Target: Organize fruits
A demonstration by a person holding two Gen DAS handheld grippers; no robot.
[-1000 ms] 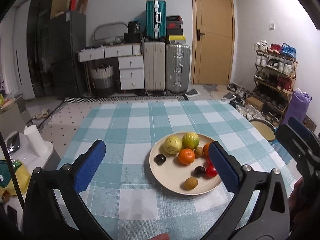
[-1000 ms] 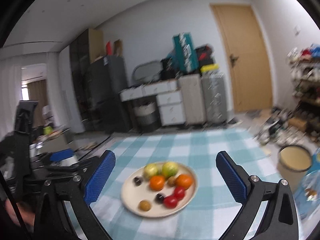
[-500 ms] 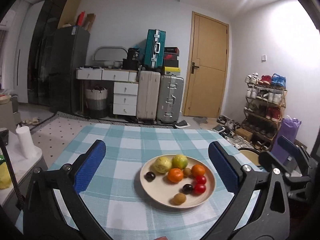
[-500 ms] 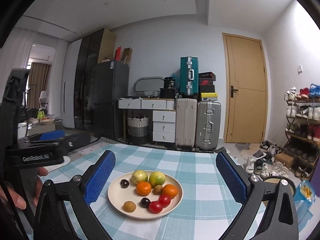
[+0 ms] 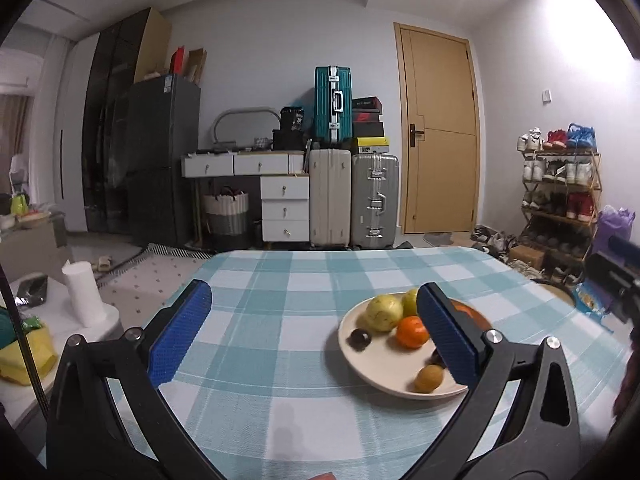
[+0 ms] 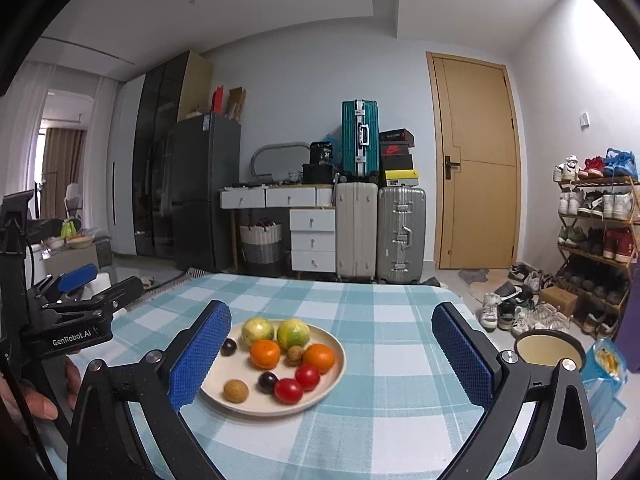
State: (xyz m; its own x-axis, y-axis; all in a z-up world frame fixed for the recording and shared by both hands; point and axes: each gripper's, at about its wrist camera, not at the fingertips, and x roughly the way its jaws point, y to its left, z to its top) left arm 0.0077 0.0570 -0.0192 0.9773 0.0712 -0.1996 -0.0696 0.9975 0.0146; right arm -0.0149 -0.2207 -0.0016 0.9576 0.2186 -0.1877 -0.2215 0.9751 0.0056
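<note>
A cream plate [image 6: 336,354] on the checked tablecloth holds several fruits: a yellow-green one [image 6: 258,329], a green citrus [image 6: 293,333], two oranges [image 6: 265,353], two red tomatoes [image 6: 288,391], dark plums [image 6: 229,347] and a brown kiwi [image 6: 235,391]. My right gripper [image 6: 332,356] is open and empty, above the table in front of the plate. My left gripper [image 5: 312,330] is open and empty, left of the plate [image 5: 352,350]; its right finger hides part of the fruit. An orange [image 5: 412,332] and a kiwi [image 5: 428,378] show there.
The table [image 6: 380,308] carries a teal and white checked cloth. A round stool [image 6: 550,350] and shoes lie on the floor to the right, with a shoe rack [image 6: 596,240]. Suitcases [image 6: 400,232], drawers and a fridge stand at the back wall.
Both grippers have tilted up and levelled out. The left gripper has shifted left, so the plate now sits to the right in its view. Both stay open.
</note>
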